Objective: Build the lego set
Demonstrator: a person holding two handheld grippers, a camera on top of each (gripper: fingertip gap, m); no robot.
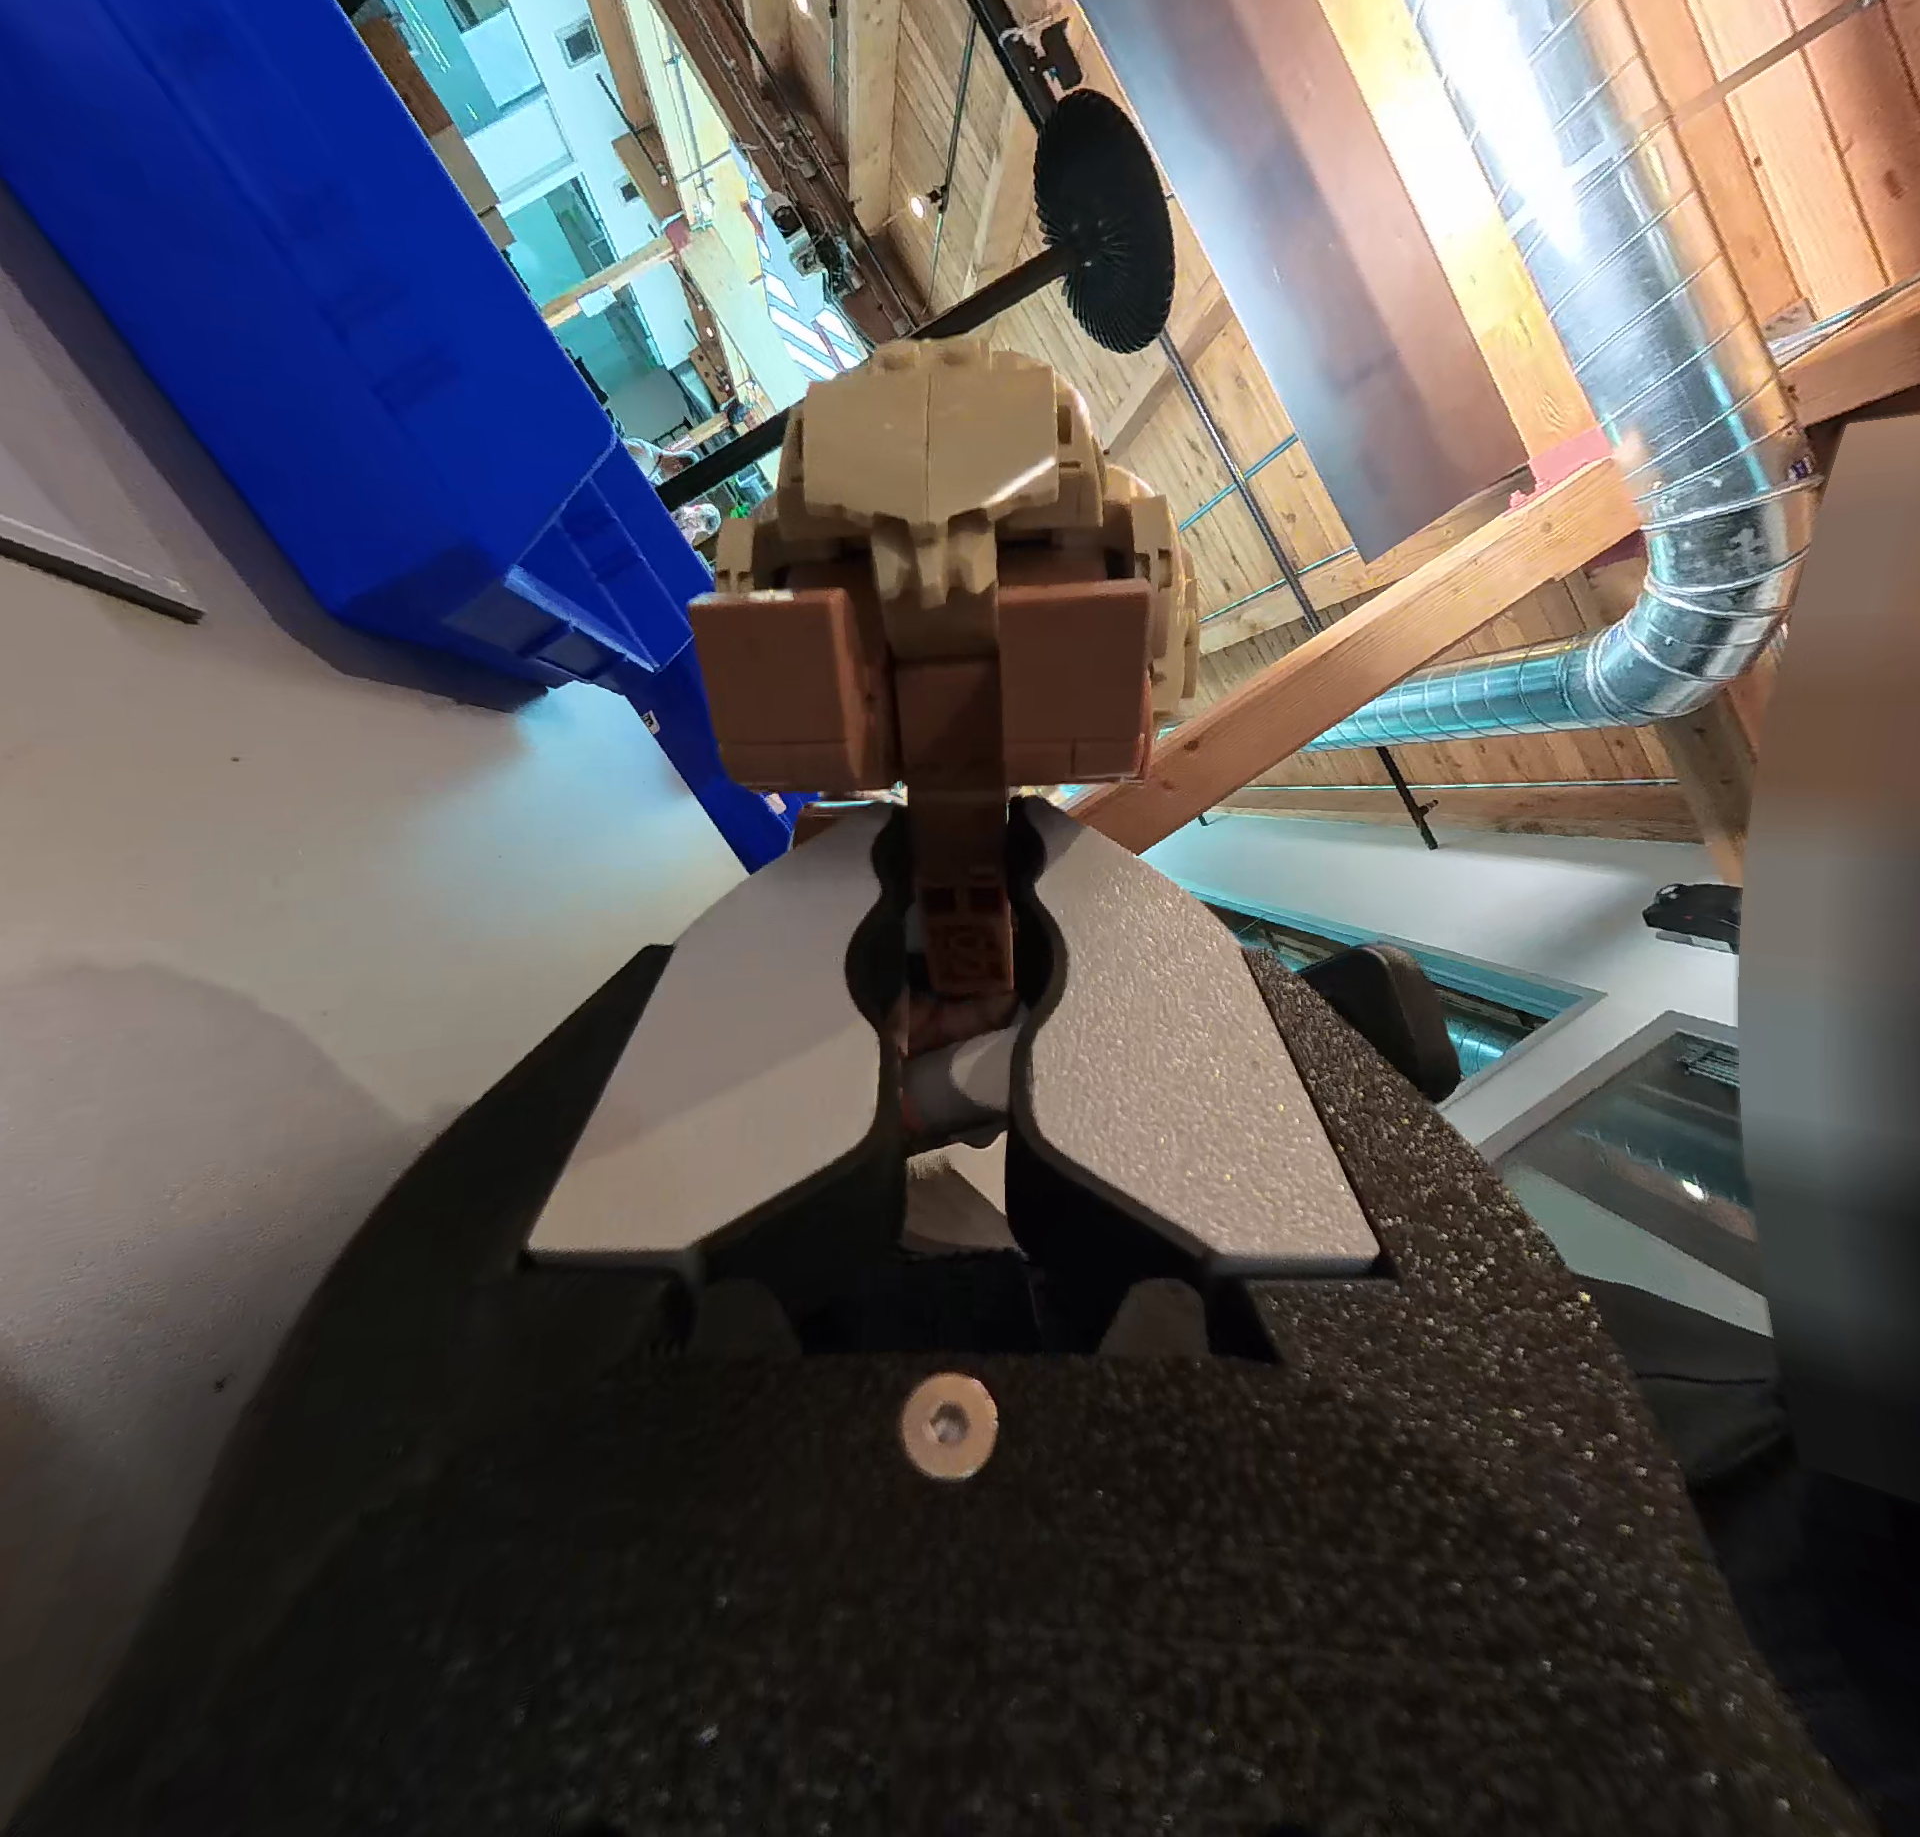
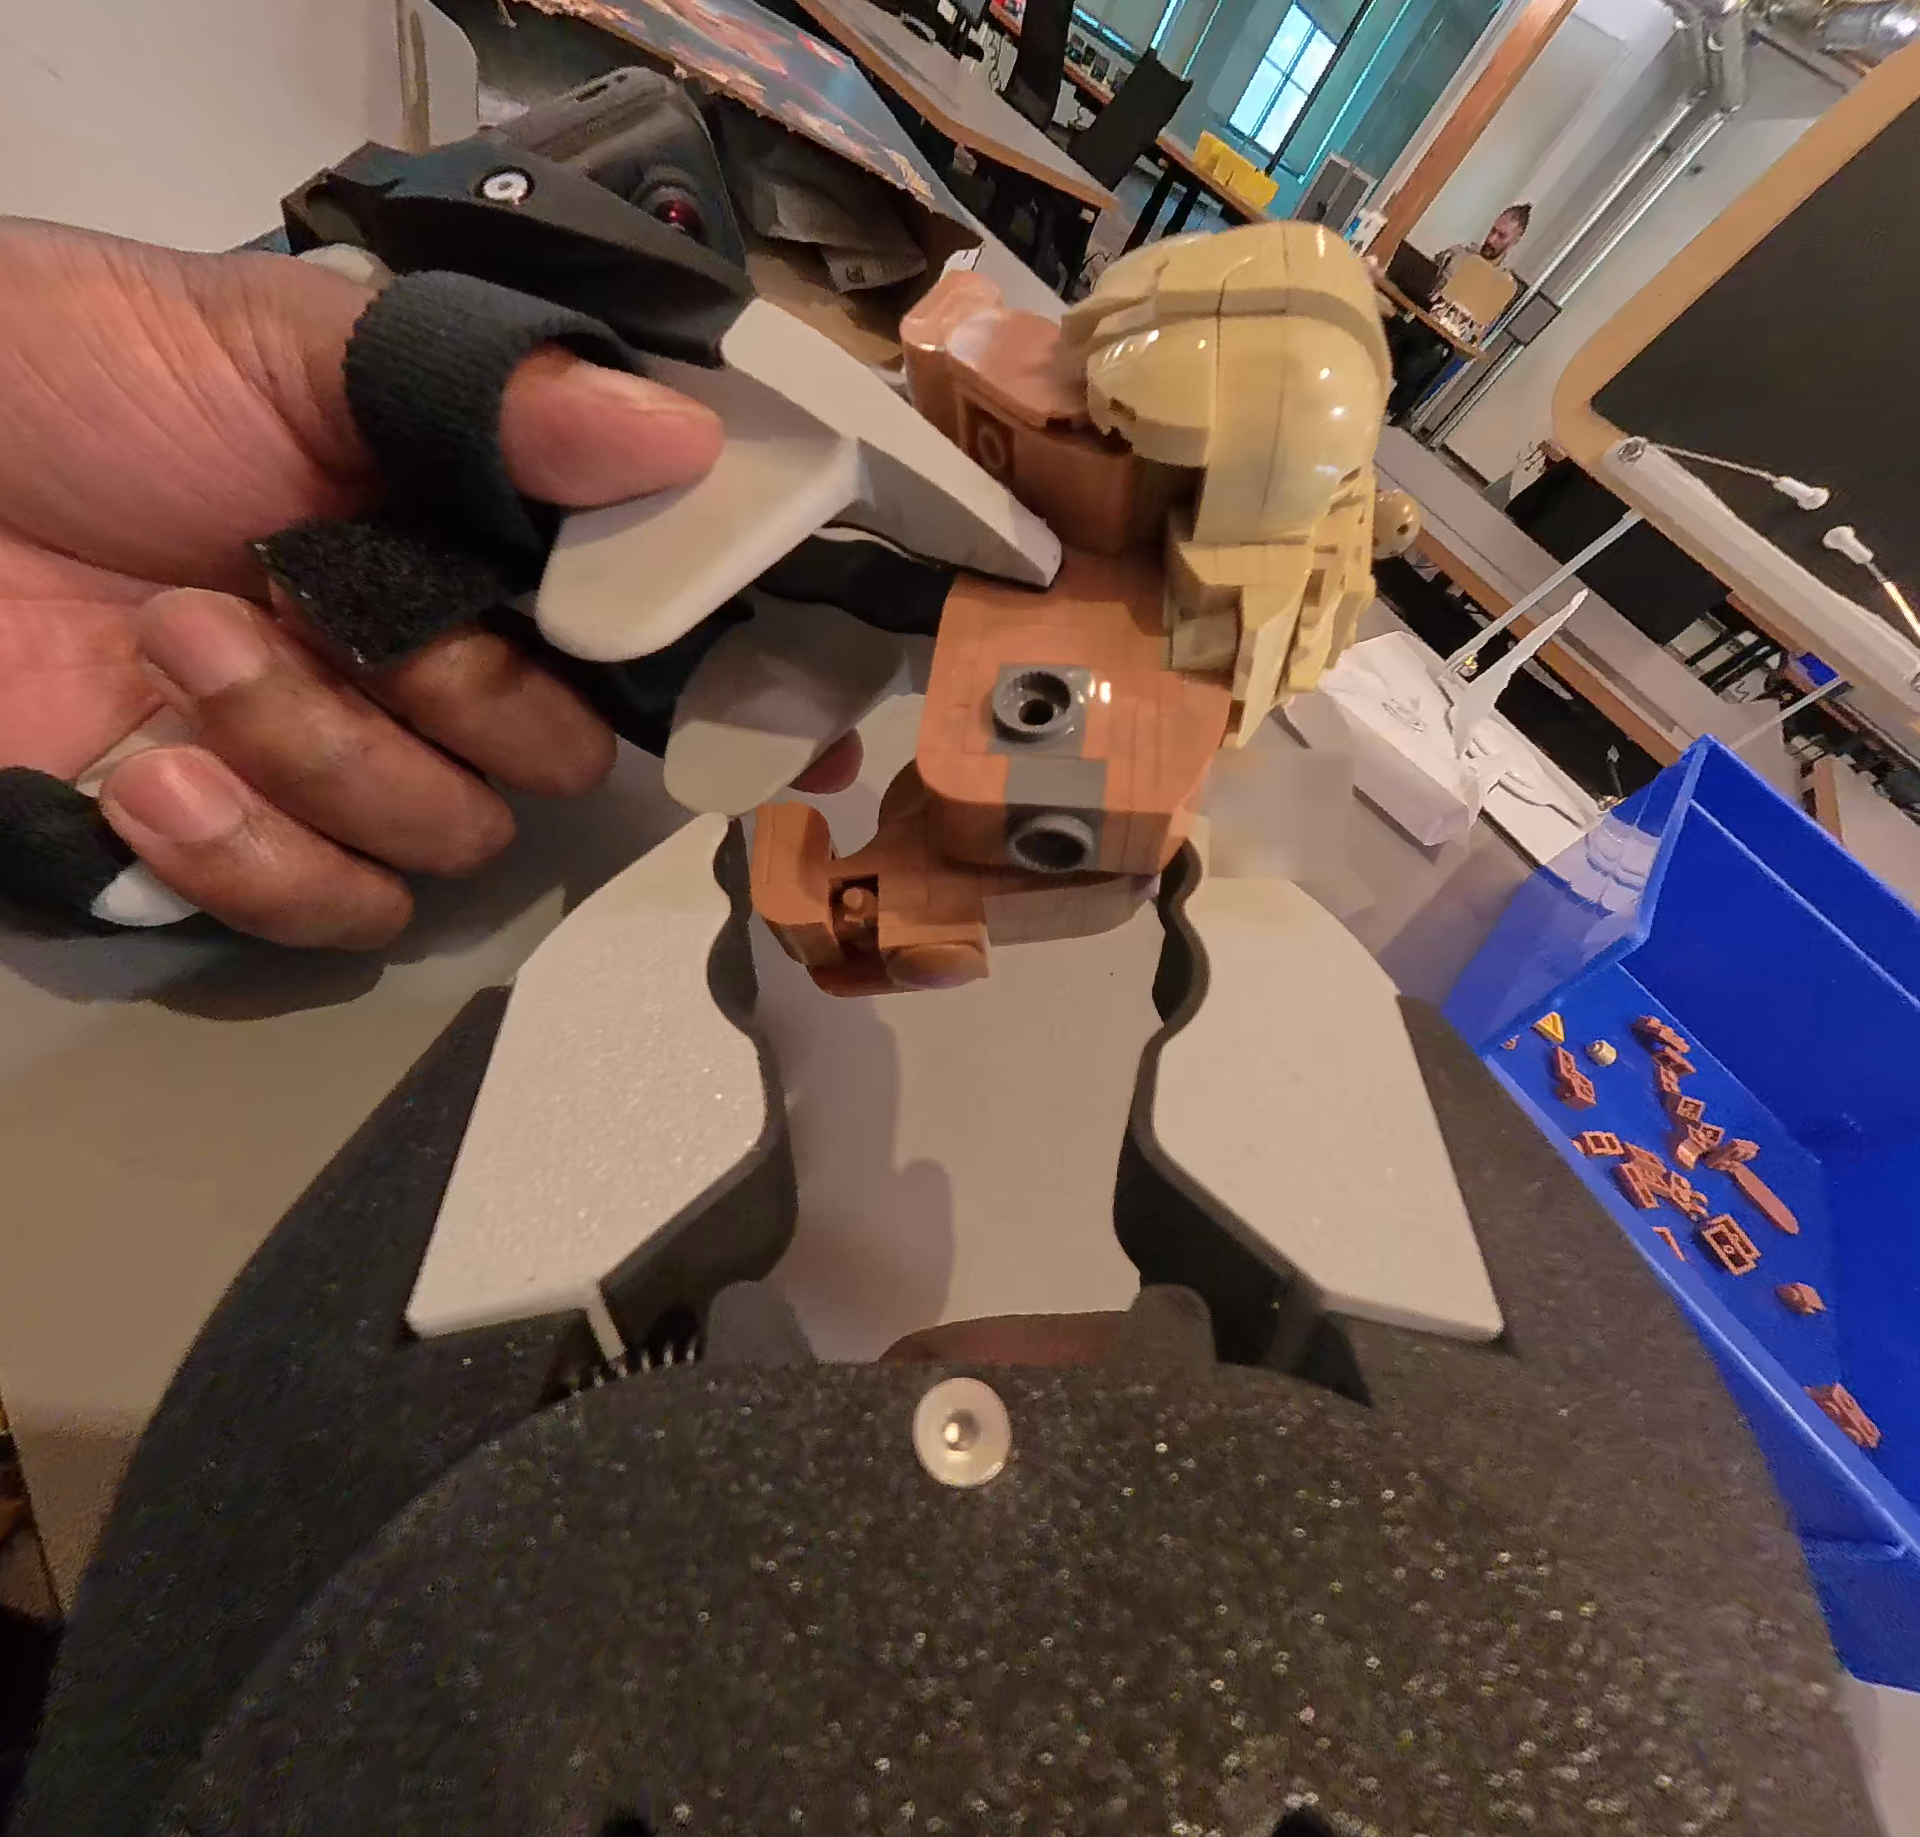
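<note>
Item: brick-built model [image 2: 1122,582], brown blocky body with a tan rounded cap on top and grey round fittings on one face. You hold it aloft over the pale table [image 2: 260,1060], not resting on anything.

Left gripper [image 1: 956,852]: its fingers are closed on a narrow brown stem of the model, one pad against each side. In the left wrist view the stem runs straight down between the fingertips, and the wider brown blocks and tan cap stand just beyond them. In the right wrist view your left hand [image 2: 208,561] brings this gripper in from the left, its grey fingers [image 2: 831,478] meeting the model at its upper left side.

Right gripper [image 2: 951,883]: its fingers stand wide apart. The lower brown end of the model hangs between the fingertips. The left pad lies just beside the model's hooked corner; whether it touches cannot be told. On the right a gap seems to show between pad and model. Nothing is clamped here.

Surroundings:
- Blue bin [image 2: 1704,1112], to the right of the right gripper, with small brown loose pieces [image 2: 1673,1164] scattered on its floor.
- The same blue bin [image 1: 343,312] shows at the left in the left wrist view.
- Crumpled white paper [image 2: 1392,748] on the table beyond the model.
- Wooden ceiling beams [image 1: 1351,665] and a silver duct [image 1: 1621,634] behind the model.
</note>
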